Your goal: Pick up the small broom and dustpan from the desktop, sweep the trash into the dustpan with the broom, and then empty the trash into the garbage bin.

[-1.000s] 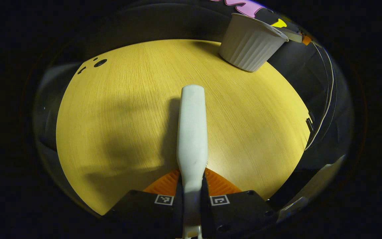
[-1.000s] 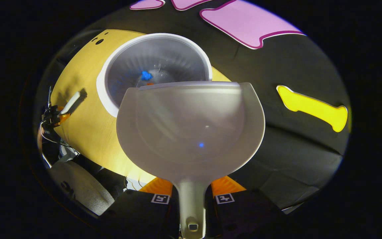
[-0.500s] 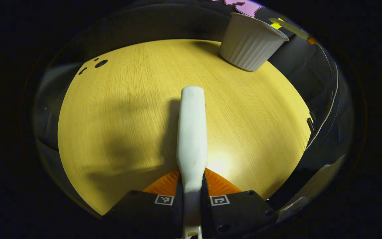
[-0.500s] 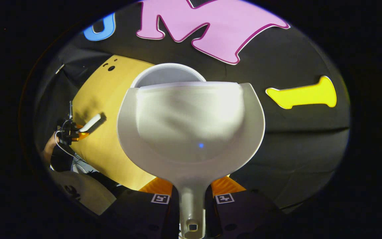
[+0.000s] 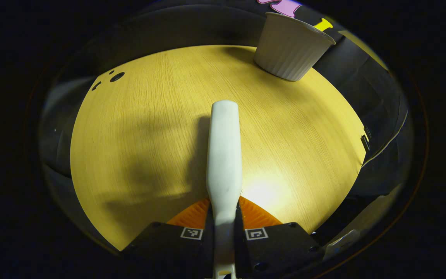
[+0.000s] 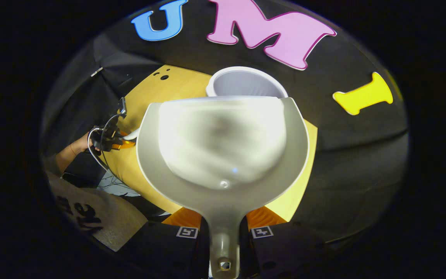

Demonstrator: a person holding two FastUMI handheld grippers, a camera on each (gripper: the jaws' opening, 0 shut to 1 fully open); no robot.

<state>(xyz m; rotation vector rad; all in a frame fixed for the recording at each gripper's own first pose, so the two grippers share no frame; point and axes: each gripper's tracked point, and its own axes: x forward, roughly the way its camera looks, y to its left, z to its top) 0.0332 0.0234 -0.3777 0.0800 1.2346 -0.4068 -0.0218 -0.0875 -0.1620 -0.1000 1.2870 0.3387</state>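
Observation:
My left gripper (image 5: 223,217) is shut on the small white broom (image 5: 223,155), whose body points forward, low over the yellow wooden desktop (image 5: 138,128). The white ribbed garbage bin (image 5: 289,48) stands at the desktop's far right edge. In the right gripper view my right gripper (image 6: 223,224) is shut on the handle of the grey-white dustpan (image 6: 223,147). The pan looks empty and hangs above the desktop (image 6: 157,93), in front of the bin (image 6: 246,82). The left gripper (image 6: 108,137) with the broom appears at the left, held by a hand.
Small dark holes (image 5: 110,75) mark the desktop's far left corner. Black cloth walls close the booth behind the bin and to the right. A person's grey sleeve (image 6: 91,221) lies at the lower left of the right gripper view.
The right gripper has lifted and drawn the dustpan back from over the bin's mouth, so the bin now looks smaller and farther. The left gripper and broom barely moved.

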